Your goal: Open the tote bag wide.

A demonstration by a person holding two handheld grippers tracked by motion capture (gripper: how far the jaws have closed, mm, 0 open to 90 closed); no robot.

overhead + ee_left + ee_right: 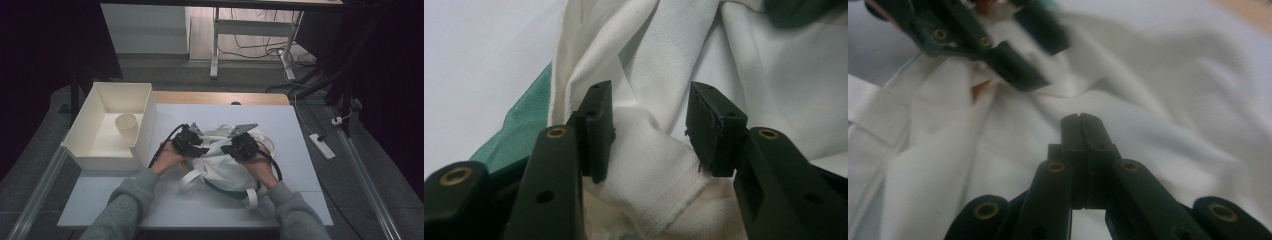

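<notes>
High view showed a white cloth bag (225, 165) with a green edge and white straps lying crumpled at the centre of the pale worktop (300, 150), both of the person's grey-sleeved forearms coming in from the bottom edge. The left gripper (194, 142) rested on the bag's left part, and the right gripper (240, 146) on its middle. To the left of the frame stood a cream bin (85, 142) with a paper cup (127, 128) lying inside it. In the left gripper view, the jaws stood partly open with a thick fold of the bag's white cloth bulging between them; whether the pads (600, 125) pressed on it I could not tell. In the right gripper view, the jaws were fully closed together with nothing between them, hovering over the white cloth, with the left gripper blurred at the upper left of the frame.
</notes>
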